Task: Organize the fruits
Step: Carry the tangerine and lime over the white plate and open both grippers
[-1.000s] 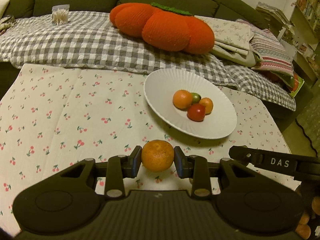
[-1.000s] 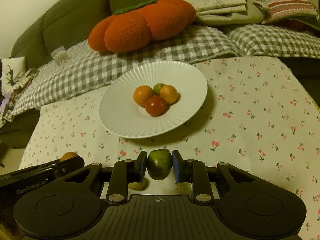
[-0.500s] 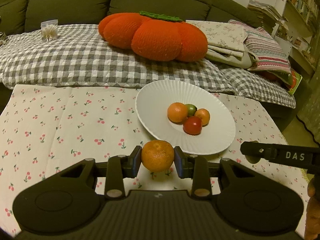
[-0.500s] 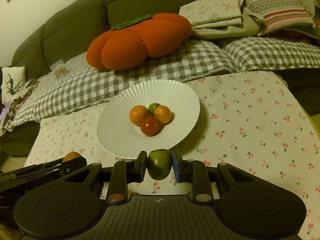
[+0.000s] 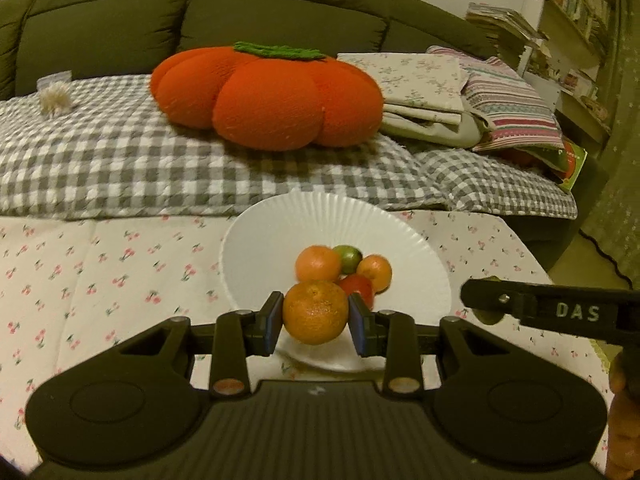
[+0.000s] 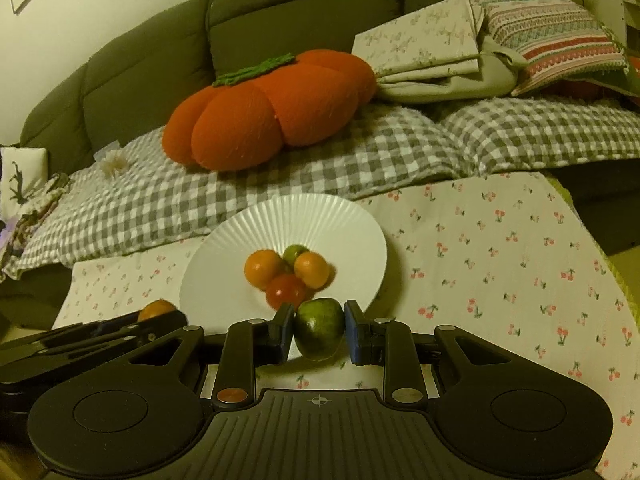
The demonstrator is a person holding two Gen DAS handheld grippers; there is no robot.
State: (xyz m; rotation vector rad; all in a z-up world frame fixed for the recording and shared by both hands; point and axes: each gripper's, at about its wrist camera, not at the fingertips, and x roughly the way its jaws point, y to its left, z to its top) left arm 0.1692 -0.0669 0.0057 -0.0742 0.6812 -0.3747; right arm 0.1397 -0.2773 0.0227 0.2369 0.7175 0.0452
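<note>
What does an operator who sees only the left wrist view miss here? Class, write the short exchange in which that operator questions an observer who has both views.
Operator: I see the right tongs only from the side, with a sliver of green behind them. What do they hold?
Observer: They are shut on a whole green fruit, one pad on each side.
Operator: Where is it relative to the plate?
Observer: In the right wrist view it shows at the plate's near edge, just in front of the red fruit.
</note>
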